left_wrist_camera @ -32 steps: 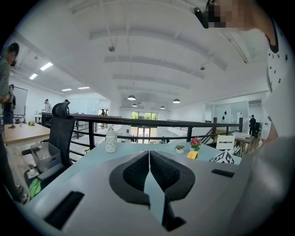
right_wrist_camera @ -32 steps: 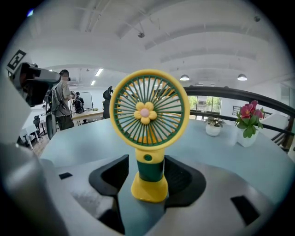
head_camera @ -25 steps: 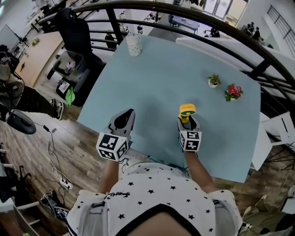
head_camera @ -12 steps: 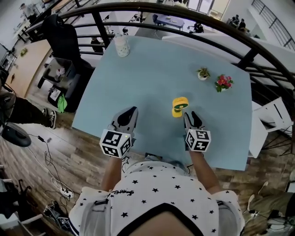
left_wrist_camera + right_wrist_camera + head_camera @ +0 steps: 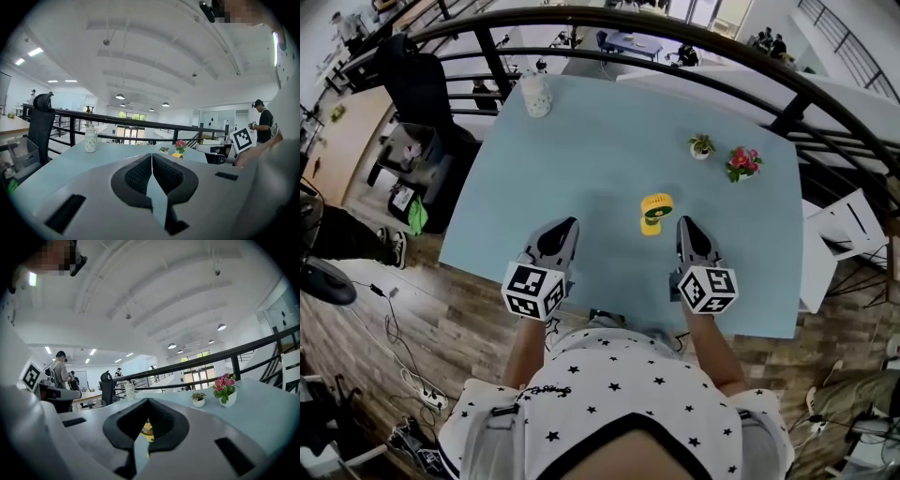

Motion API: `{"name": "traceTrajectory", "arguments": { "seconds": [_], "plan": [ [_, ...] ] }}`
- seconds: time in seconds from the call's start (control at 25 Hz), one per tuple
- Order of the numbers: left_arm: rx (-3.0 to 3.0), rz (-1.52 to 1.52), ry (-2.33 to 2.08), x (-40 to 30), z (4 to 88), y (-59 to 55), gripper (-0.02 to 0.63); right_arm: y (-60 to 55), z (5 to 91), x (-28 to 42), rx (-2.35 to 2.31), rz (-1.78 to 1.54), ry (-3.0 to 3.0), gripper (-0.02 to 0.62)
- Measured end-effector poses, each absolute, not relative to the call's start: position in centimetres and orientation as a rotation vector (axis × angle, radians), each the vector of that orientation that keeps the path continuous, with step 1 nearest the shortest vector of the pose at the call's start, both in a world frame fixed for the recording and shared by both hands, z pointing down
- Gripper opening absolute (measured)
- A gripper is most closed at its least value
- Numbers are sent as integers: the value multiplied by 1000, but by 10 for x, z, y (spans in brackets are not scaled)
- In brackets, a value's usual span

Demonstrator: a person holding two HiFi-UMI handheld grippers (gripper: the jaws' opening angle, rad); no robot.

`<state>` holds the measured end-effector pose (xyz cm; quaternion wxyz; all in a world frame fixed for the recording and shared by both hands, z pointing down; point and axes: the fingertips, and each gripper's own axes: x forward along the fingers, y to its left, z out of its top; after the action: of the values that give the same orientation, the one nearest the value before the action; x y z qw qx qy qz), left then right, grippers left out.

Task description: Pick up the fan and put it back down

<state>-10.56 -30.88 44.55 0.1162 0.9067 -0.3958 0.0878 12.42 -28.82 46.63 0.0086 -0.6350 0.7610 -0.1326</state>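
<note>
A small yellow fan (image 5: 654, 212) stands on the pale blue table (image 5: 581, 159), just left of and beyond my right gripper (image 5: 685, 225). That gripper is clear of the fan; its jaws have just been closing and are now shut with nothing between them. In the right gripper view the fan (image 5: 147, 431) shows as a yellow patch in the gap below the meeting tips of the right gripper (image 5: 149, 401). My left gripper (image 5: 565, 226) hovers over the table's near left part, and in its own view the left gripper (image 5: 152, 159) is shut and holds nothing.
A white jar (image 5: 535, 96) stands at the table's far left. A small green plant (image 5: 701, 146) and a pot of pink flowers (image 5: 741, 162) sit at the far right. A black railing (image 5: 675, 28) runs behind the table, with a black chair (image 5: 417, 84) left and a white chair (image 5: 844, 225) right.
The right gripper was round the fan with jaws open; it has since drawn back, risen and shut. The fan stays on the table. The left gripper has shifted slightly.
</note>
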Motion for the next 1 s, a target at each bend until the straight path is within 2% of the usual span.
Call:
{"name": "traceTrajectory", "arguments": {
  "seconds": [1.0],
  "plan": [
    [2625, 246, -1206, -121, 444, -303, 29, -289, 439, 98, -1868, -355, 2452, -2]
  ]
}}
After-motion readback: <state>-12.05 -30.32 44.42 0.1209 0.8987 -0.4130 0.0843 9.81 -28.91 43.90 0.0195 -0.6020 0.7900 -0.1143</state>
